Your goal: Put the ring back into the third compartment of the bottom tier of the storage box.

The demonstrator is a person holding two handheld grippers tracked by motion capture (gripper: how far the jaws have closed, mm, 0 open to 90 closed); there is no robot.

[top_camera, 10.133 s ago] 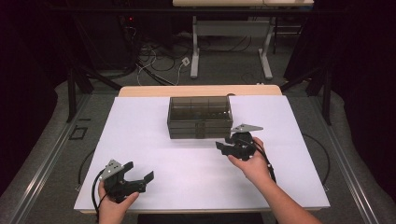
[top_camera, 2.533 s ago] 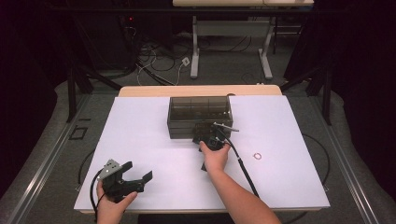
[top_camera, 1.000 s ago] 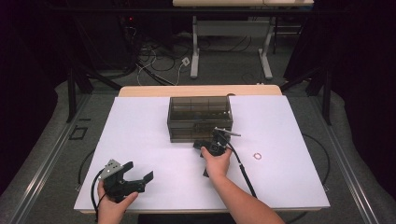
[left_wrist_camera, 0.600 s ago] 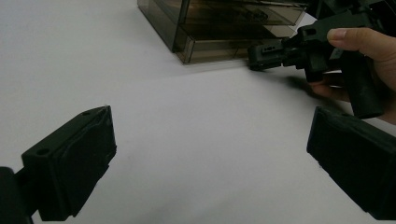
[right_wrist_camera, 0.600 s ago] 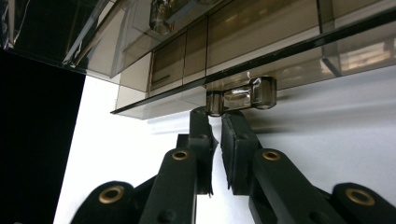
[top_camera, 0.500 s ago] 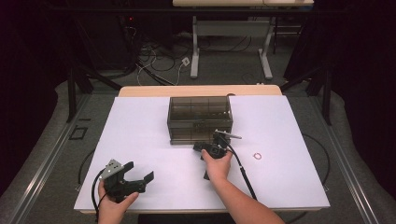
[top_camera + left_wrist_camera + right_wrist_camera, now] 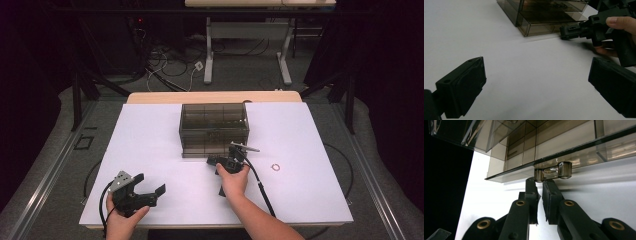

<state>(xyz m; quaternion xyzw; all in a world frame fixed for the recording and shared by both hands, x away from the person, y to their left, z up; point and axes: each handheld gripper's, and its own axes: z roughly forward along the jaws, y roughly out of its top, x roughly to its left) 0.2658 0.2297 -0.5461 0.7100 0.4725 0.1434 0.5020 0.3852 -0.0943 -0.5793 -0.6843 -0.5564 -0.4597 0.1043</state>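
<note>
Smoked transparent plastic drawer box [image 7: 214, 129] sits at table centre, toward the far edge. Its clear drawer handle [image 7: 552, 171] is on the near face, low. Right gripper [image 7: 216, 161] tips are right at that handle, jaws nearly closed, thin gap, nothing clearly pinched. Left gripper [image 7: 151, 187] rests near-left, jaws wide apart, empty. Small ring [image 7: 275, 167] lies right of the right hand [image 7: 234, 181] on the white table sheet [image 7: 150, 145].

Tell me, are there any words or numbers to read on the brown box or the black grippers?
None can be read: the see-through brown drawer box shows no label, and the left hand-held gripper and right hand-held gripper show no lettering. The small ring is too small to tell.
</note>
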